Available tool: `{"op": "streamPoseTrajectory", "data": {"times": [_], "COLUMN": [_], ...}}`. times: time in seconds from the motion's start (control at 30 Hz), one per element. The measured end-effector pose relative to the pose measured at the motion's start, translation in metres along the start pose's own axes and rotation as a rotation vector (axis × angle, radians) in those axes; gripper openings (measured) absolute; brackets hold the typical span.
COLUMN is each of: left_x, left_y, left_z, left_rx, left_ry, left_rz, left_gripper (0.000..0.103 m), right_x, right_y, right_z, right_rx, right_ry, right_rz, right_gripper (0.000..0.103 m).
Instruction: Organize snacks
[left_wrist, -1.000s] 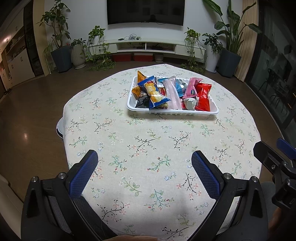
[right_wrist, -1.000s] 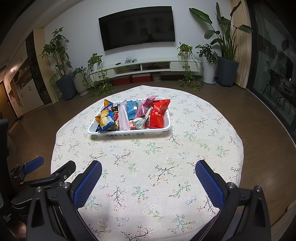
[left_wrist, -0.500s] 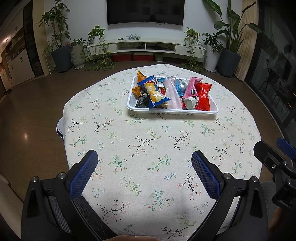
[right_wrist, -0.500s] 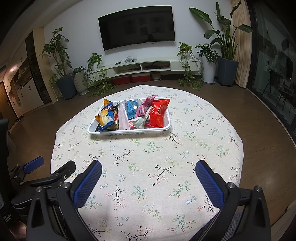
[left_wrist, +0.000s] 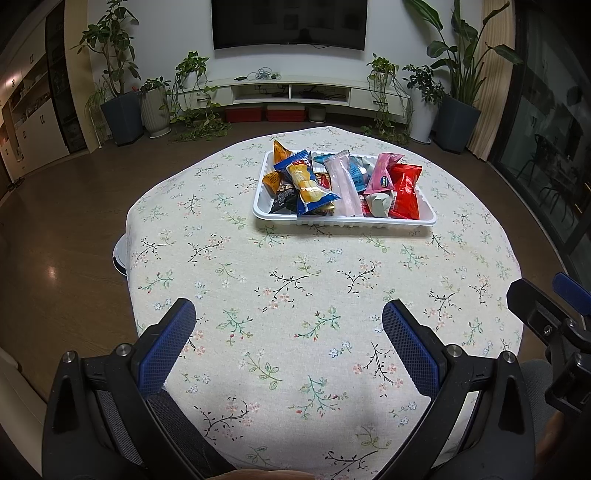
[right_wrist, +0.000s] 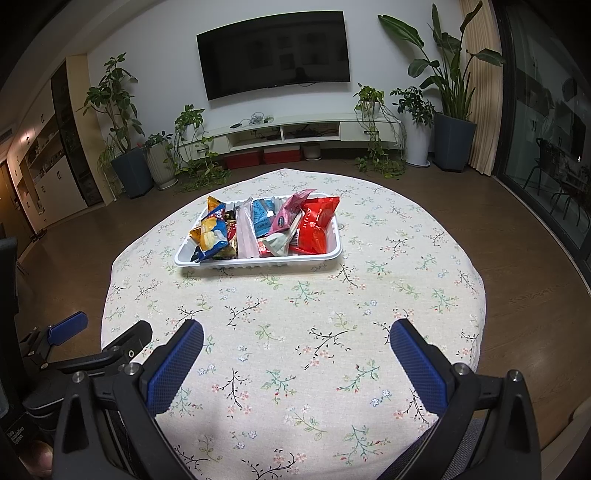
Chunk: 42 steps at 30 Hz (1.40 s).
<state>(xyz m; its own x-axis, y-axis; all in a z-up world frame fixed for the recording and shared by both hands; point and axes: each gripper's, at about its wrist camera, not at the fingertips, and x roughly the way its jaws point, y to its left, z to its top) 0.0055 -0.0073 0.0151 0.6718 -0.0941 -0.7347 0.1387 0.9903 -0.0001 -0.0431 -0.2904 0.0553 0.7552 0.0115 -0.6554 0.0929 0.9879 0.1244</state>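
A white tray (left_wrist: 343, 220) (right_wrist: 258, 261) sits on the far half of the round table, filled with several snack packets. Among them are a red packet (left_wrist: 404, 190) (right_wrist: 316, 223), a pink packet (left_wrist: 384, 173) (right_wrist: 286, 214), a pale pink stick pack (left_wrist: 343, 184) (right_wrist: 246, 236), a blue chip bag (left_wrist: 308, 182) (right_wrist: 210, 234) and an orange bag (left_wrist: 279, 153). My left gripper (left_wrist: 288, 325) hangs open over the near table edge, holding nothing. My right gripper (right_wrist: 295, 345) is also open and empty, to the right of the left one.
A floral tablecloth (left_wrist: 295, 280) covers the table. Beyond it are a wall TV (right_wrist: 273, 53), a low white console (right_wrist: 295, 131) and potted plants (right_wrist: 125, 147). Glass doors (right_wrist: 546, 122) line the right side. Wood floor surrounds the table.
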Motion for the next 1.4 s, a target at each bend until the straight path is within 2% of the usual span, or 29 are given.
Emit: {"op": "streamPoseTrajectory", "data": {"times": [1.4], "left_x": [0.0034], "left_y": [0.0031], "left_z": [-0.0074], "left_rx": [0.008], "left_ry": [0.008], "left_rz": [-0.002], "left_gripper": [0.102], "right_x": [-0.0024], "right_y": [0.0], "right_z": [0.0006], "right_rx": [0.0], "right_ry": [0.005], "right_rz": [0.0], "right_gripper": [0.103]}}
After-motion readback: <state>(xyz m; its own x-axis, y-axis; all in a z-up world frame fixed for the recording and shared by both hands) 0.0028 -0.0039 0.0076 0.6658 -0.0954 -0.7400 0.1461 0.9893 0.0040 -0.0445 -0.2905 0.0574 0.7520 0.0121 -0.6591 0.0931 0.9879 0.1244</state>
